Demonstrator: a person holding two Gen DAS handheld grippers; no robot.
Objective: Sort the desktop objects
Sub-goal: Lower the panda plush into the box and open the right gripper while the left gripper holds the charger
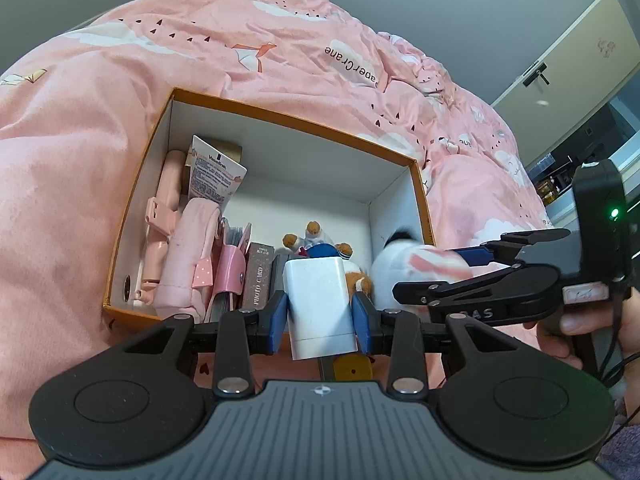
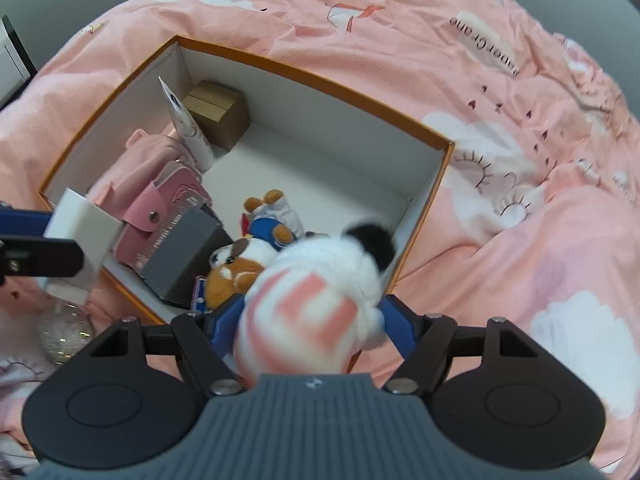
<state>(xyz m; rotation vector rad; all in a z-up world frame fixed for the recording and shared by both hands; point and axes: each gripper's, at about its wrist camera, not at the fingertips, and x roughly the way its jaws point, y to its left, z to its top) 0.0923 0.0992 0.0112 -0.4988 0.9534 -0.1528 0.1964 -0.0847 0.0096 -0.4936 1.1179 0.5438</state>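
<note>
An orange box (image 1: 280, 116) with white inside walls sits on a pink quilt; it also shows in the right wrist view (image 2: 320, 76). My left gripper (image 1: 320, 314) is shut on a white charger block (image 1: 320, 300), held over the box's near edge; the block also shows in the right wrist view (image 2: 80, 232). My right gripper (image 2: 312, 320) is shut on a white plush toy with pink stripes and a black ear (image 2: 316, 304), held over the box's near right corner; the toy looks blurred in the left wrist view (image 1: 416, 268).
Inside the box lie a bear plush in blue (image 2: 256, 248), a pink card wallet (image 2: 160, 208), a grey box (image 2: 184, 256), a Vaseline tube (image 1: 214, 172), a pink pouch (image 1: 188, 256) and a brown carton (image 2: 218, 112). A glittery ball (image 2: 64, 336) lies outside on the quilt (image 2: 520, 220).
</note>
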